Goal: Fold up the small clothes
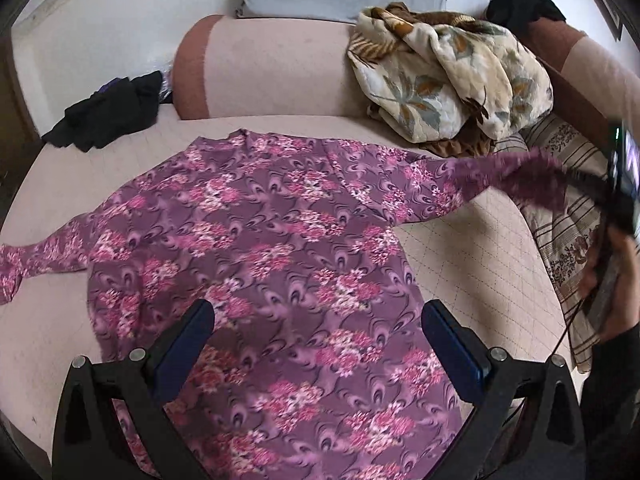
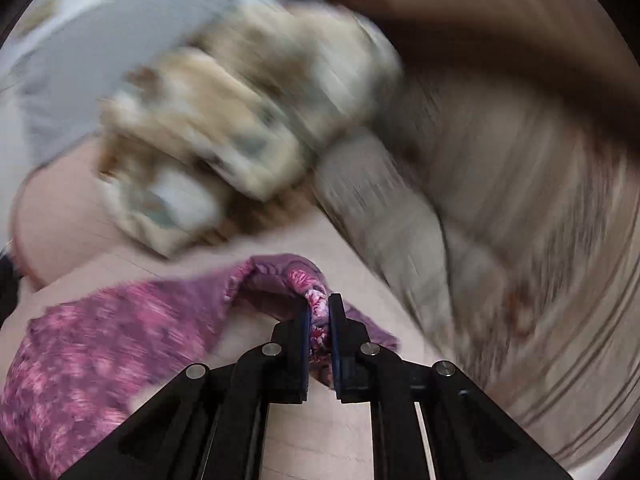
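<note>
Purple floral top (image 1: 256, 240) lies spread on the bed (image 1: 472, 264); right tongs (image 2: 319, 312) clamp its sleeve at 3 o'clock, left tongs (image 1: 318, 312) gape above the hem.

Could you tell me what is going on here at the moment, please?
A person is folding a purple floral top spread on a bed. The right hand-held gripper is shut on the end of one sleeve. The left hand-held gripper is open above the top's lower part, holding nothing. A crumpled blanket lies behind.
</note>
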